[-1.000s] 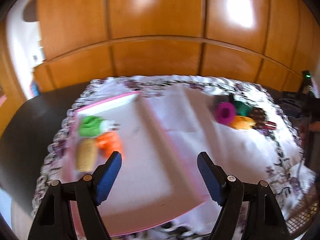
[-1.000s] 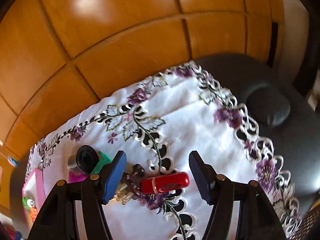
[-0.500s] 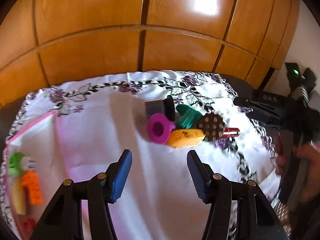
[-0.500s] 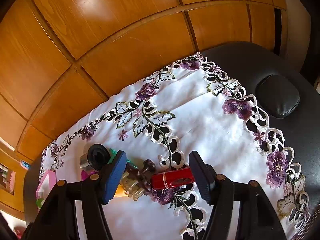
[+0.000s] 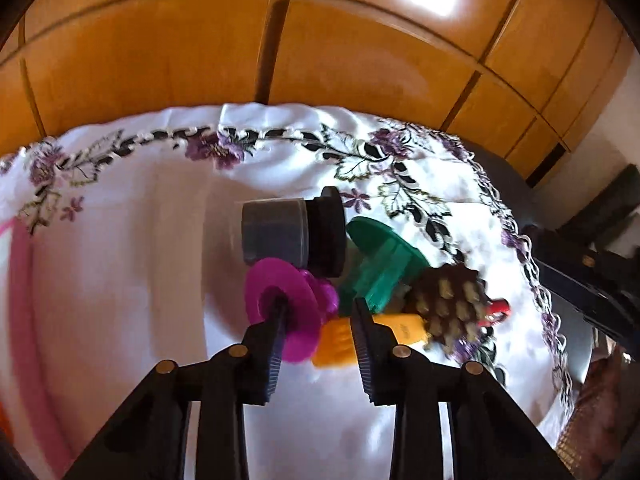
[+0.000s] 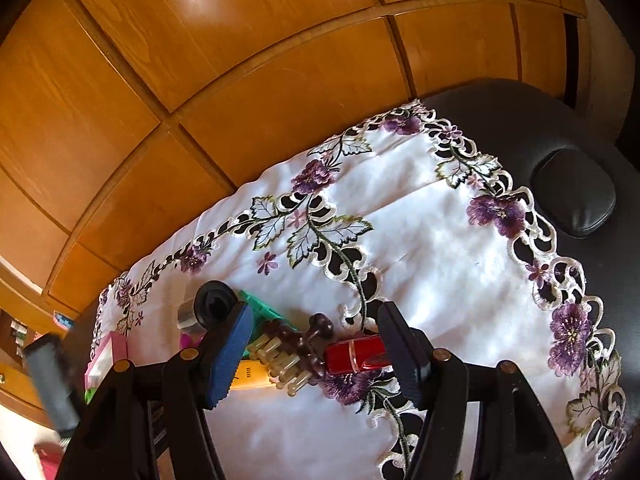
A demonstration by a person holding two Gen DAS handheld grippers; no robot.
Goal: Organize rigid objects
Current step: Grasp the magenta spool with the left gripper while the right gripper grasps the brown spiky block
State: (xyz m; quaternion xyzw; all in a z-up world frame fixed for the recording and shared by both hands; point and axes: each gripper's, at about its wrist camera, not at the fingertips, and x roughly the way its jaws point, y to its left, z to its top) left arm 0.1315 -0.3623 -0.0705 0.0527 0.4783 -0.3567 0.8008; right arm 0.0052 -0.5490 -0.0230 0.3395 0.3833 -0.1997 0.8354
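Left claw [image 5: 316,320] is narrowed around the magenta spool [image 5: 290,314], jaws either side of it; firm contact can't be confirmed because the frame is blurred. Judged step: pick the spool out of the pile and take it to the pink tray [image 5: 18,320] at the left edge of the cloth [image 5: 140,280].

To do it well:
- Centre the jaws on the spool's hub, not the thin flange, so it doesn't twist out.
- The right finger [image 5: 362,344] sits against the yellow block [image 5: 340,344], just right of the spool; keep it clear or both get dragged.
- Lift straight up first; the grey cylinder [image 5: 276,236] touches the spool from behind and could roll.

Right claw [image 6: 316,344] is wide open and holds nothing. It hovers over the red piece [image 6: 354,356] and brown brush [image 6: 300,344], at the far end of the pile from the spool.

Count in the pile: 1 magenta spool, 1 grey cylinder with black cap [image 5: 328,236], 1 green piece [image 5: 380,268], 1 yellow block, 1 brown brush, 1 red piece. That makes 6 items, all touching or overlapping, right of the spool apart from the cylinder. Tray contents are hardly visible now, so no count.
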